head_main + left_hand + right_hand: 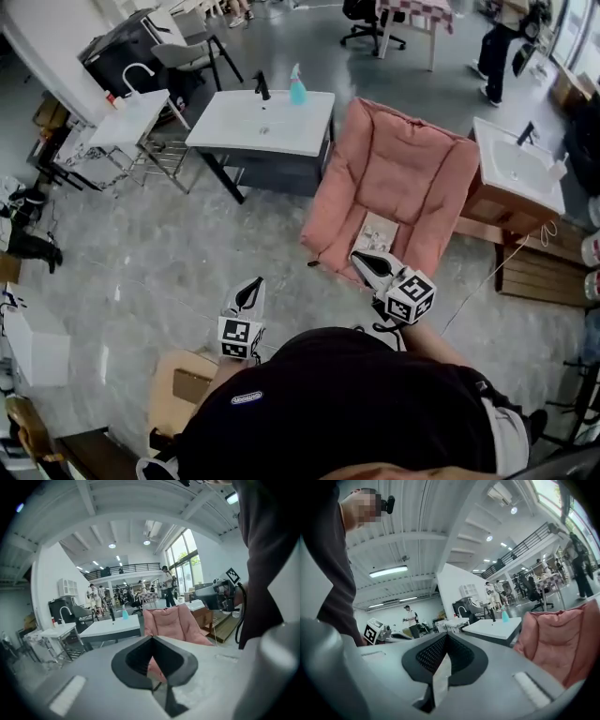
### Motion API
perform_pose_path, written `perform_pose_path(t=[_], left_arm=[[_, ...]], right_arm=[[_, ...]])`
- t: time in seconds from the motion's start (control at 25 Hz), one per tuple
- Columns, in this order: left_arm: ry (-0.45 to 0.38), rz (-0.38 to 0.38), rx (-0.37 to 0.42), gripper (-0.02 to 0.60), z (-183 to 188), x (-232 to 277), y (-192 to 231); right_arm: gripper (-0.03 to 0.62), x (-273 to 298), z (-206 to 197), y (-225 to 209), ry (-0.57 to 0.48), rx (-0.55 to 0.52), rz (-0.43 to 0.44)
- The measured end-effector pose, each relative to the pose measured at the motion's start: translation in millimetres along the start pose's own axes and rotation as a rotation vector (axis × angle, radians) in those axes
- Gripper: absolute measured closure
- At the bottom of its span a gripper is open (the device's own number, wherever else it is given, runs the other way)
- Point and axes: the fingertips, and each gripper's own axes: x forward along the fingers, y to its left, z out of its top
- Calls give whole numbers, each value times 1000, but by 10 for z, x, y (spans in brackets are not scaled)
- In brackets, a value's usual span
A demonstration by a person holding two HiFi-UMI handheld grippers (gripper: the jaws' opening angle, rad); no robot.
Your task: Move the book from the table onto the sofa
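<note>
The book [375,232] was seen lying on the sofa [412,169] seat, w/ the right gripper [367,262] held near it, jaws closed & empty, and the left gripper [251,289] held further off over the floor [169,272], likewise closed on nothing.

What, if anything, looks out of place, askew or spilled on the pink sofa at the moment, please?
Nothing stands out. The book lies flat on the seat of the pink sofa, near the front and roughly square with it. Nothing there looks spilled or damaged.
</note>
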Motion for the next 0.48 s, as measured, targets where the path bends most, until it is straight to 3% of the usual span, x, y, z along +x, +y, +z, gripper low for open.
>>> perform_pose_path(t=[0.2,0.48], left_arm=[[-43,135,-103,572,-376,-815,531],[-112,204,-161,571,-647,-1666,866]], right_arm=[[563,637,114,893,24,-83,144],[563,1015,158,1959,16,-149,257]])
